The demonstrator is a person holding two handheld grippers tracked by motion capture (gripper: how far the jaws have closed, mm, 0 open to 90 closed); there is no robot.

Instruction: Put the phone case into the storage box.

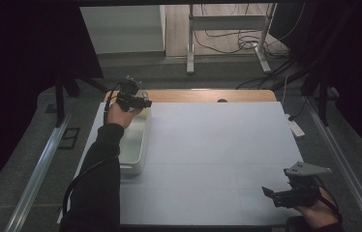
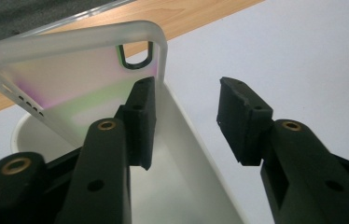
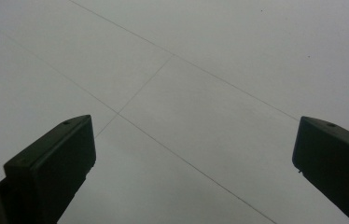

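Leaning in the tray (image 2: 196, 144), the phone case (image 2: 74, 79) rests beside the opened left gripper (image 2: 186, 121).

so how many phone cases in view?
1. A translucent phone case stands tilted in the far end of the white tray, leaning by the left gripper's open jaws. The tray's inside is partly hidden by the hand, so more may be there.

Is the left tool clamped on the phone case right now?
No, the left tool stands open, and the phone case leans beside its left jaw.
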